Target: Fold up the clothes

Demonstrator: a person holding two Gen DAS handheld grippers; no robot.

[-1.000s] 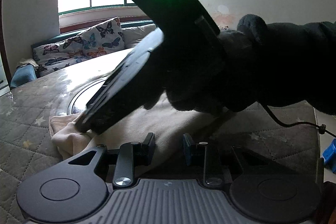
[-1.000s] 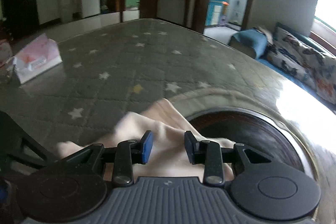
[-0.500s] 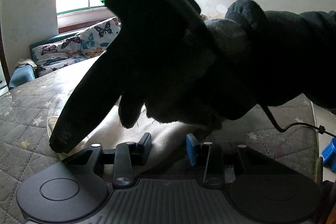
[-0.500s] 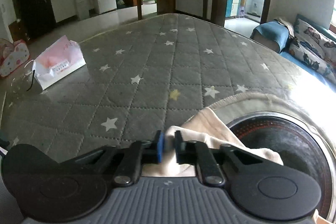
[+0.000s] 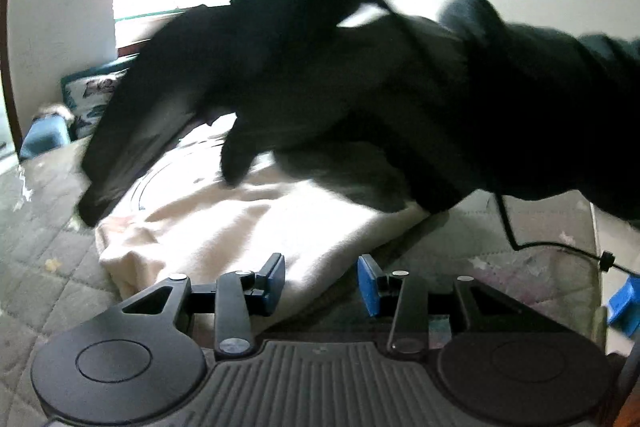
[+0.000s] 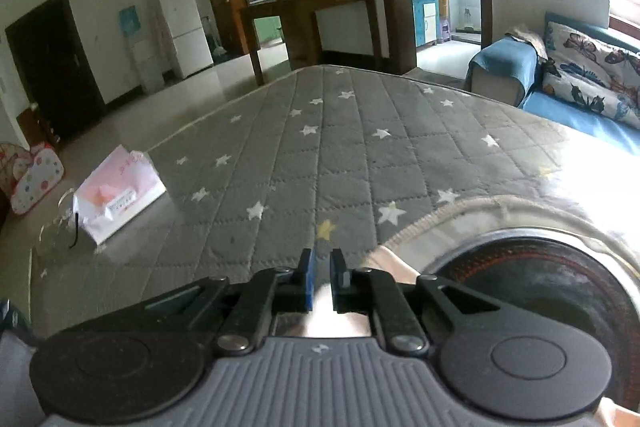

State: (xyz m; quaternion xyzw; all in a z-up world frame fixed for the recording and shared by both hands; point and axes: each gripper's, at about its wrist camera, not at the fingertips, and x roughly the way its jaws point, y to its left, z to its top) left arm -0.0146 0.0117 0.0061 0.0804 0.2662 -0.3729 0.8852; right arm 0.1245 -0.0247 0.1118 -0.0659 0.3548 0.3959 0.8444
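At 6 o'clock, the right hand-held gripper [image 6: 321, 281] pinches the cloth [image 6: 394, 267], easing apart; the left hand-held gripper [image 5: 321, 285] is opening, empty.

Finding no readable words or numbers anywhere. Showing a small white label with dark print on the pink-and-white bag [image 6: 120, 197] lying at the left side of the grey star-patterned cover [image 6: 340, 163], possibly a few lines of characters, too small and blurred to read. Seeing no brand marks elsewhere.
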